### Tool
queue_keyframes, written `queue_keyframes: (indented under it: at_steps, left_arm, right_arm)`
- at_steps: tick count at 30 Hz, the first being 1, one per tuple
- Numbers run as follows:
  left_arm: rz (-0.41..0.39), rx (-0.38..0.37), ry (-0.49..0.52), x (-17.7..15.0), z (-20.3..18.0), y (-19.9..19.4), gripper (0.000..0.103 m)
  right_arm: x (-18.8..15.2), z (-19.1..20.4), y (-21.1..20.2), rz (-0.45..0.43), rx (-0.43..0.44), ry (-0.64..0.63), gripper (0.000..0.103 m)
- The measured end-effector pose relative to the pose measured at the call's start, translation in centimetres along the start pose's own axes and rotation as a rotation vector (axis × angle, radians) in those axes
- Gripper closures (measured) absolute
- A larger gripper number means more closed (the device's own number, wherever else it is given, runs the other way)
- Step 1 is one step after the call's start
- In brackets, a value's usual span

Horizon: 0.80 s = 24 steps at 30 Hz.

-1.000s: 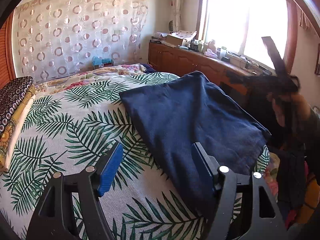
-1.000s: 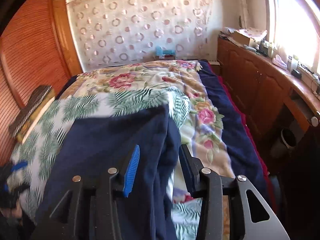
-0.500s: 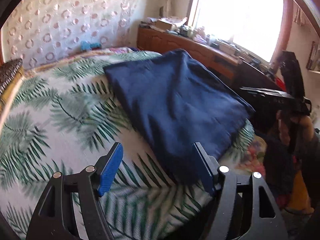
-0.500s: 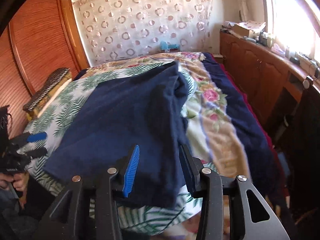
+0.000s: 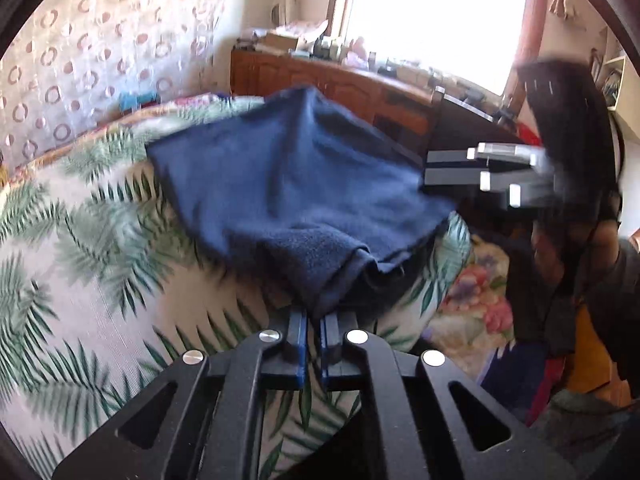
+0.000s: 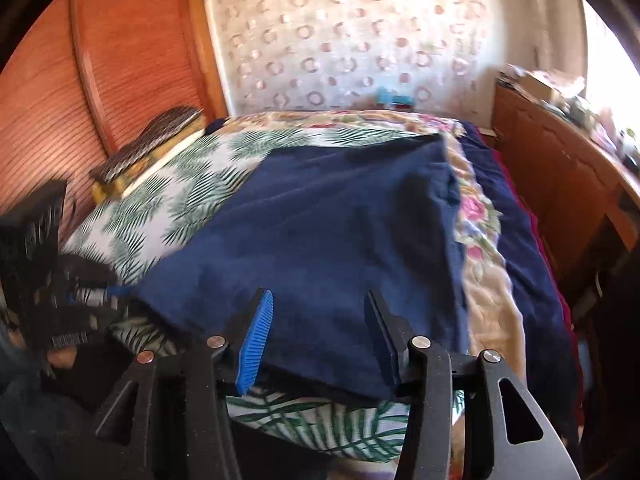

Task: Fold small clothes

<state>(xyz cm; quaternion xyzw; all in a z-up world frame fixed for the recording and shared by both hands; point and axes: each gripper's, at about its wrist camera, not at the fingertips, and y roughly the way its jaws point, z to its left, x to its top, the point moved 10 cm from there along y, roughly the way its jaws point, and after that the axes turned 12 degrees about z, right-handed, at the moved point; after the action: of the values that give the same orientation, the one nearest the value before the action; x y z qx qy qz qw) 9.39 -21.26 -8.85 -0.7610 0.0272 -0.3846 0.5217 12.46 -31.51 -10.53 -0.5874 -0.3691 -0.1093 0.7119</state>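
A dark blue garment [image 6: 328,232] is spread on the palm-print bed cover [image 6: 200,184], its long axis running from the near bed edge toward the far wall. Its near corner is pinched by the left hand-held gripper [image 5: 313,322], whose jaws have just been closing. The right hand-held gripper [image 6: 320,332] is held part open astride the near hem, its jaws having just been opening.

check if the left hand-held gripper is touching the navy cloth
Touching. In the left wrist view the left hand-held gripper has shut on a bunched corner of the navy cloth.
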Motion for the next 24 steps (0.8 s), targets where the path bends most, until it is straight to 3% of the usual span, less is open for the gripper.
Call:
queue_keyframes:
  at_steps: [3,9,14,17,20,21,22,23,24]
  left_arm:
    - [-0.04,-0.006,-0.003,2.2,0.0,-1.2,0.098]
    - [-0.088,-0.011,-0.007,5.9,0.2,-2.6,0.098]
    - [-0.103,-0.013,-0.017,7.5,0.6,-2.8,0.098]
    - [-0.116,-0.014,-0.024,7.9,0.9,-3.1,0.098]
    - [-0.126,-0.012,-0.035,8.2,1.5,-3.3,0.098]
    - [-0.129,-0.012,-0.041,8.3,1.9,-3.4,0.098]
    - [-0.13,-0.015,-0.046,8.4,2.1,-3.4,0.098]
    - [-0.131,-0.021,-0.052,8.5,2.5,-3.5,0.098]
    - [-0.137,-0.009,-0.058,8.7,2.9,-3.6,0.098]
  right_arm:
    - [-0.6,1.3,0.4,0.02,0.036,-0.053,0.046]
    - [-1.3,1.9,1.6,0.068,0.007,-0.144,0.043]
    - [-1.8,0.5,2.5,0.102,-0.064,-0.201,0.042]
    - [-1.5,-1.5,3.1,0.116,-0.155,-0.197,0.042]
    - [-0.7,-3.3,2.8,0.125,-0.168,-0.182,0.043]
    - [-0.2,-3.6,2.8,0.125,-0.174,-0.186,0.046]
    - [0.3,-4.0,2.7,0.128,-0.189,-0.204,0.076]
    - [1.1,-4.1,2.7,0.128,-0.209,-0.22,0.09]
    - [2.0,-4.1,2.6,0.121,-0.223,-0.232,0.09]
